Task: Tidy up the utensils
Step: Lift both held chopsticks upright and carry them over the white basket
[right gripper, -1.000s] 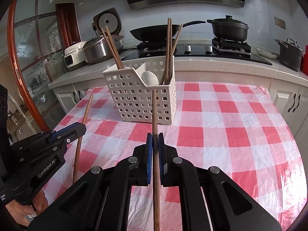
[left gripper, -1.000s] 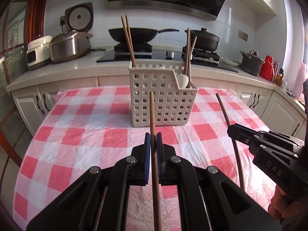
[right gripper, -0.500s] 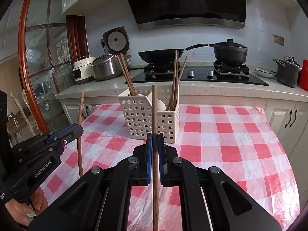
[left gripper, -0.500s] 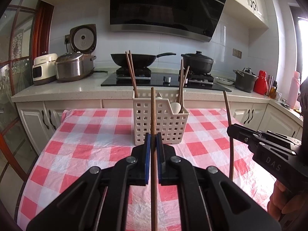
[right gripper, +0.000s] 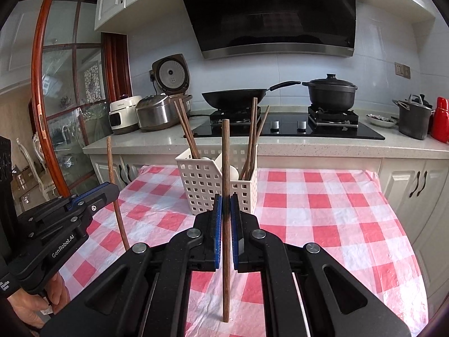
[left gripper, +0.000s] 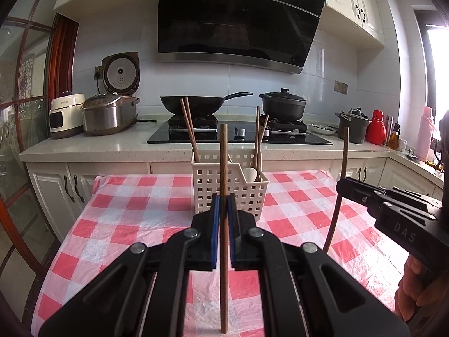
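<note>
While both grippers were held above the checked tablecloth (left gripper: 134, 196), each was clenched on one wooden chopstick: the left gripper (left gripper: 223, 219) on a chopstick (left gripper: 223, 151) gripped approx. mid-length, the right gripper (right gripper: 226, 219) on its own chopstick (right gripper: 225, 151), likewise pinched between blue pads. Each stick's long axis stood near upright, crosswise to the fingers, w/ the top end up and the lower end hanging toward the cloth. The white slotted utensil basket (left gripper: 213, 185) was seen straight ahead of both grippers, on the table, already w/ chopsticks leaning in its left and right compartments and a white spoon (left gripper: 249, 172) beside the right-hand ones. Neither hand was judged clearly nearer; the basket sat a bit left of centre in the right wrist view (right gripper: 196, 177). The coming move was judged to turn on getting each lower tip over the rim, then down, the sticks being already aligned for a vertical drop.
</note>
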Motion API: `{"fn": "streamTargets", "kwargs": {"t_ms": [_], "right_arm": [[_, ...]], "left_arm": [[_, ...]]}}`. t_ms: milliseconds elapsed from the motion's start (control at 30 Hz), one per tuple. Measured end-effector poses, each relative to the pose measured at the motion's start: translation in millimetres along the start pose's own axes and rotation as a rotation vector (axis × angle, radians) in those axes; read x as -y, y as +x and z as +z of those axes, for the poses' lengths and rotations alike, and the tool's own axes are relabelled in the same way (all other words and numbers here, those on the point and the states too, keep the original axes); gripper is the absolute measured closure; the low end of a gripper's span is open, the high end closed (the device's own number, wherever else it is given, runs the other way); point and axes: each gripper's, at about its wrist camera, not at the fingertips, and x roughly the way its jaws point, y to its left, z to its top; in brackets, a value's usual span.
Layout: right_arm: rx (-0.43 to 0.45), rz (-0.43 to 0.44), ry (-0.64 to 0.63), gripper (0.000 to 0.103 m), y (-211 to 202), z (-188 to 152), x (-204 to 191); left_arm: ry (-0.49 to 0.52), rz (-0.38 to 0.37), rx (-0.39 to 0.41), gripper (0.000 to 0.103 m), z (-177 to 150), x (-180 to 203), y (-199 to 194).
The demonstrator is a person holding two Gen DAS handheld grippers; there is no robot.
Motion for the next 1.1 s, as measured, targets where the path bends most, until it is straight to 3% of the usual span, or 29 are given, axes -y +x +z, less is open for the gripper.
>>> {"fn": "streamTargets", "kwargs": {"t_ms": [367,600,1100], "right_arm": [[0.023,-0.002,-0.01,0.097,-5,2,-4],[0.054,0.001,-0.041,0.097,0,21,-7],[0.073,-0.022,-0.049,0.097,25,73,10]], "left_arm": [[0.022,0.005,0.033,0.097,7,5,-3],[0.037,-0.01,0.035,0.097,20,4,0],[0.057,-0.011,0.048,0.097,77,-7,23]]}}
